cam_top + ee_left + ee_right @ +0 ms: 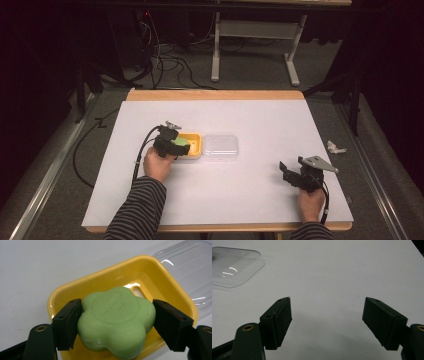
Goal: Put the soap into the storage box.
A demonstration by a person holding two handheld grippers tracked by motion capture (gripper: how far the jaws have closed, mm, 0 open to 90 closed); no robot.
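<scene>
The left gripper (116,322) is clamped on a green soap bar (116,320), one black jaw pressed against each side of it. The soap is shaped like a flower with rounded lobes around its edge, and its flat top carries a shallow round panel with a faint embossed mark too soft to read. Its surface is smooth and matt, a pale apple green, with a lighter scuff low on the near side. It sits over the yellow soap dish (75,287), a glossy rounded-rectangle tray with a raised rim and a slot in its floor just beyond the soap; whether the bar rests on the floor or is held just above it cannot be told.

In the high view the dish (195,145) lies left of the centre of the white table (260,190), with the soap (179,144) at its left end under the left gripper (172,142). Touching the dish on its right lies a clear plastic lid (220,146), ridged and glinting.

The right gripper (287,172) rests at the near right of the table, well apart from the dish, its jaws spread wide with only bare table between them.
</scene>
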